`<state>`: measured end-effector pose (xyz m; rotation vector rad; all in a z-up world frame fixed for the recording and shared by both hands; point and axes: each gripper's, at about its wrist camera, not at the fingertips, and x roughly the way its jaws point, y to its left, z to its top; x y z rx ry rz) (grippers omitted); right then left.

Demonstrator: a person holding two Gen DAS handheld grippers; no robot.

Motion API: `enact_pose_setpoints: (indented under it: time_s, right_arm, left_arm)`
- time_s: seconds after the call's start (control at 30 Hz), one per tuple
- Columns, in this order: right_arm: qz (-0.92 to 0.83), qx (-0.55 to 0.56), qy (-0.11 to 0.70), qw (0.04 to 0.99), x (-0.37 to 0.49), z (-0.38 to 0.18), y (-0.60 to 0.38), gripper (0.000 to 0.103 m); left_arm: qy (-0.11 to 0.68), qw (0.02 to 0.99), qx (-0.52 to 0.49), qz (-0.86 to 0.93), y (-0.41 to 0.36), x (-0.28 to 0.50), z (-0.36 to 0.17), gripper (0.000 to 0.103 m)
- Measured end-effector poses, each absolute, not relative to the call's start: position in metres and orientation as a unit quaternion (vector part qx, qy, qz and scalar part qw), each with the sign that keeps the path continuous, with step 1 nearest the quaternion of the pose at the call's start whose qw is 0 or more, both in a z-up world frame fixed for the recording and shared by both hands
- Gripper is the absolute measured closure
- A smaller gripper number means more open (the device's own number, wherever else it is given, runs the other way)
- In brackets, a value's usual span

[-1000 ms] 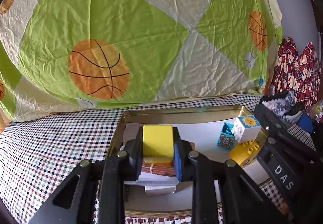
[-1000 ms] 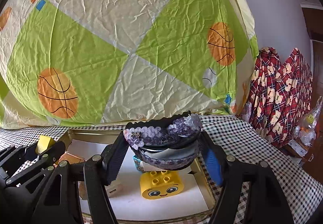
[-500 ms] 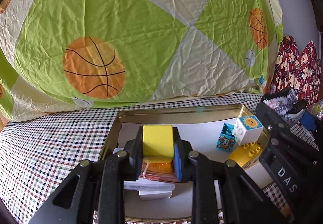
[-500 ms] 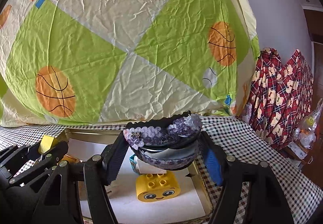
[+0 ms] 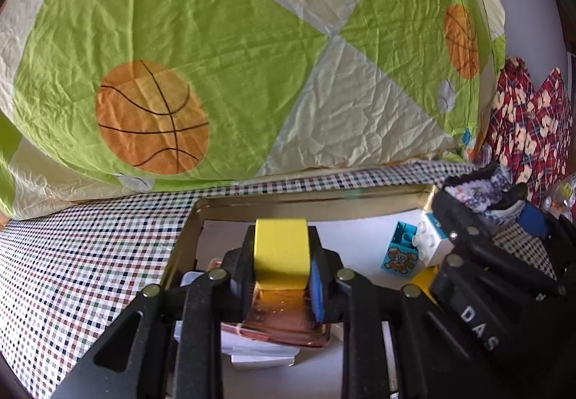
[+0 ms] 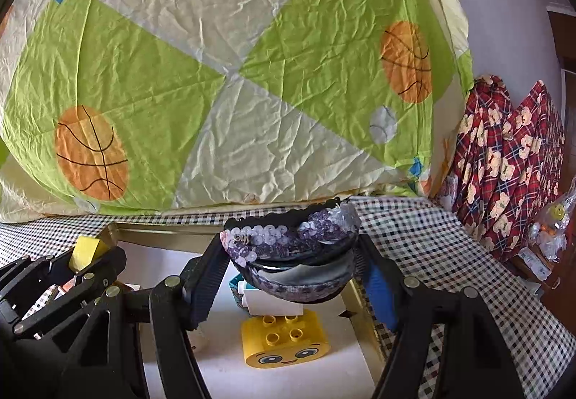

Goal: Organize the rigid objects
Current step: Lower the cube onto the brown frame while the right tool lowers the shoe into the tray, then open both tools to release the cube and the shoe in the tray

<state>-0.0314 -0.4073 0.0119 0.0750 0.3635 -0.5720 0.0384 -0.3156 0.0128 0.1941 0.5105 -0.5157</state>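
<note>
Left wrist view: the left gripper is clamped on a smooth yellow block above a glossy brown packet (it sat lower between the jaws a second ago). Beyond them lies the gold metal tray. Right wrist view alone shows the right gripper clasping a sequinned purple pouch over a studded yellow face brick, with crinkled basketball-print bedding farthest off.

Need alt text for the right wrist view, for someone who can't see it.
The right gripper holds a purple sequined pouch above a gold tray, where a yellow smiley toy brick sits. The left gripper holds a yellow block.
</note>
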Motion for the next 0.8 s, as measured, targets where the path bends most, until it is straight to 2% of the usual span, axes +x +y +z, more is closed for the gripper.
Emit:
enact_pose_setpoints:
  time_s: [0.17,0.23,0.27,0.3,0.33,0.4,0.43,0.5,0.6,0.7,0.8]
  right_arm:
    - [-0.248,0.088,0.237,0.935,-0.008,-0.004,-0.430,0.030]
    - [-0.214,0.130,0.285,0.925,-0.001,-0.014,-0.442,0.030]
    - [-0.208,0.153,0.290,0.921,-0.002,-0.016,-0.448,0.031]
    - [-0.211,0.159,0.285,0.921,-0.004,-0.016,-0.449,0.031]
    - [-0.214,0.164,0.281,0.921,-0.007,-0.016,-0.451,0.031]
    - [-0.209,0.169,0.274,0.923,-0.011,-0.014,-0.452,0.030]
    - [-0.208,0.171,0.267,0.925,-0.014,-0.012,-0.452,0.029]
    - [-0.205,0.174,0.242,0.932,-0.023,-0.006,-0.451,0.024]
    - [-0.217,0.170,0.188,0.943,-0.045,0.009,-0.448,0.023]
    - [-0.269,0.162,0.109,0.943,-0.074,0.022,-0.445,0.011]
    - [-0.315,0.146,0.039,0.937,-0.098,0.031,-0.441,0.011]
  left_arm:
    - [0.253,0.927,0.123,-0.248,-0.325,0.043,0.008,0.079]
    - [0.248,0.931,0.122,-0.241,-0.324,0.042,0.007,0.075]
    - [0.247,0.933,0.117,-0.234,-0.322,0.043,0.007,0.065]
    - [0.248,0.936,0.108,-0.224,-0.318,0.044,0.008,0.048]
    - [0.253,0.941,0.095,-0.204,-0.313,0.047,0.008,0.038]
    - [0.251,0.949,0.076,-0.177,-0.302,0.050,0.009,0.006]
    - [0.242,0.951,0.070,-0.178,-0.297,0.049,0.011,0.001]
    - [0.217,0.952,0.061,-0.207,-0.289,0.041,0.017,0.001]
    - [0.186,0.955,0.055,-0.223,-0.275,0.031,0.031,0.000]
    - [0.169,0.965,0.038,-0.199,-0.256,0.031,0.038,0.000]
    - [0.168,0.971,0.030,-0.171,-0.232,0.031,0.032,0.000]
